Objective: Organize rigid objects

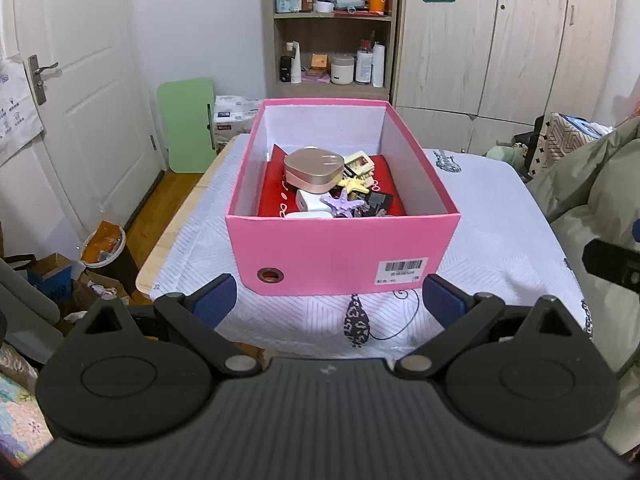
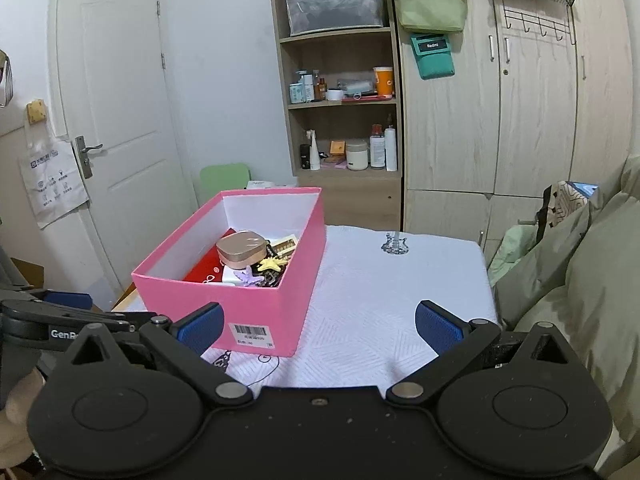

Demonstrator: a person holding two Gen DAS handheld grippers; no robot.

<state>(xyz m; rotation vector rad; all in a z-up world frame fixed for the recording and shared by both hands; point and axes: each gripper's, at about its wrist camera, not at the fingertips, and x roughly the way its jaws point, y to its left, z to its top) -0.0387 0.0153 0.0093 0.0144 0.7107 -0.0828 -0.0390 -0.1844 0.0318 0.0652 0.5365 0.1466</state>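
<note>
Bench (image 1: 500, 240) with a white patterned cloth (image 2: 372, 320) fills the middle of both views, and it carries one thing: a pink box (image 1: 340, 256), open at the top. From the left wrist the box stands square-on near the front edge, with its barcode label (image 1: 402, 270) and a metal eyelet (image 1: 271, 276) on the near wall. From the right wrist the same box sits toward the bench's left edge, leaving the cloth on the right side bare.

Inside the box, on a red lining (image 1: 272, 196), small rigid things lie heaped toward the near end. A rose-gold case (image 1: 314, 170) rests on top of the heap. Just in front of it lie a white charger (image 1: 308, 202), a purple starfish clip (image 1: 342, 202) and a yellow starfish clip (image 1: 354, 184); the two clips touch. A dark card (image 1: 378, 200) lies at the right of the heap, and more small bits behind it are too jumbled to tell.

Left gripper (image 1: 336, 300) hangs just before the box's near wall, its jaws spread wide and holding nothing, with blue pads (image 1: 216, 300) at either side of the wall's lower edge. Right gripper (image 2: 320, 328) hovers over the front edge beside the box's near right corner, its jaws likewise spread and empty.
</note>
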